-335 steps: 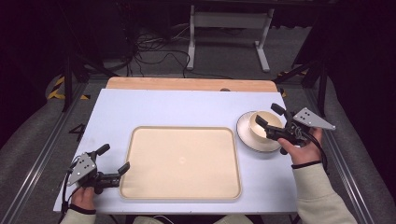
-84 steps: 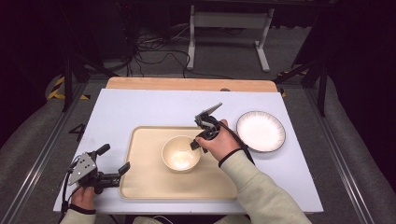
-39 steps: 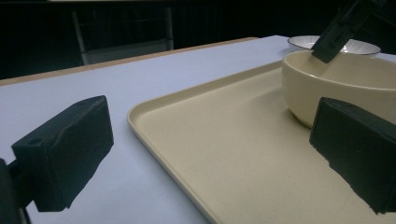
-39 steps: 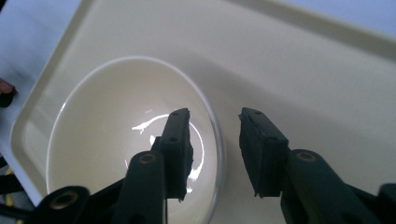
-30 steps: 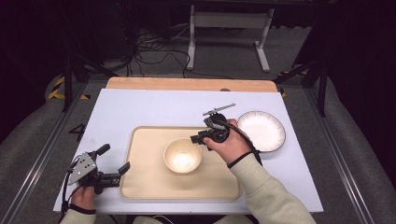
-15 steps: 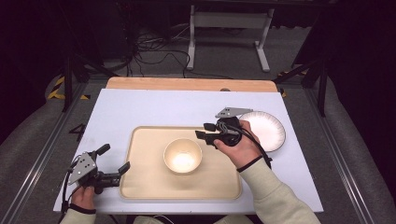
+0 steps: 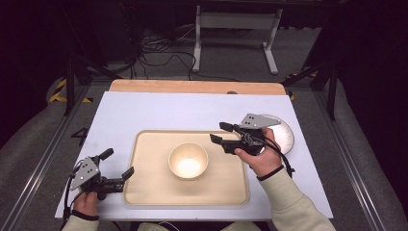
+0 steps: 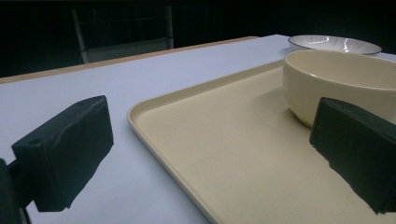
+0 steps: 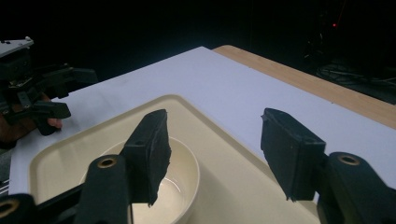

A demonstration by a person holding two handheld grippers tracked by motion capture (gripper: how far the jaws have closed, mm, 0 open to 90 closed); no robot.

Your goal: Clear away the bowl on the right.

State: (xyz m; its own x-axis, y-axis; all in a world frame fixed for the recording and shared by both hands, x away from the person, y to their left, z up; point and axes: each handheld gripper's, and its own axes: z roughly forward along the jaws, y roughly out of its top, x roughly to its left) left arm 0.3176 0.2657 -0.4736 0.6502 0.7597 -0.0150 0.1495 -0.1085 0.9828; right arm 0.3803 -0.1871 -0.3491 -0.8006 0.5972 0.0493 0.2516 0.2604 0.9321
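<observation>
The cream bowl [image 7: 188,160] is set upright at the middle of the beige tray [image 7: 144,192] on the table [image 7: 159,110]; the white plate [image 7: 285,137] lies off the tray's right side, partly hidden behind the right hand-held gripper [image 7: 217,133]. That gripper is held above the tray's right part, jaws roughly half apart with nothing between them. The left hand-held gripper [image 7: 118,163] is rested at the tray's near left corner, jaws spread and empty.

Risks, as judged: the plate could be knocked or dragged by the right hand or the trailing cable if the hand is swung back low; the bowl rim could be clipped by a jaw if the gripper is brought back toward it. The tray could be nudged by the left jaws, shifting the bowl.

Against the oldest frame, the bowl is no longer on the plate but on the tray. Within the last second the right jaws have just been opening, empty, and the gripper has been drawn right, away from the bowl. The left gripper is unchanged.
</observation>
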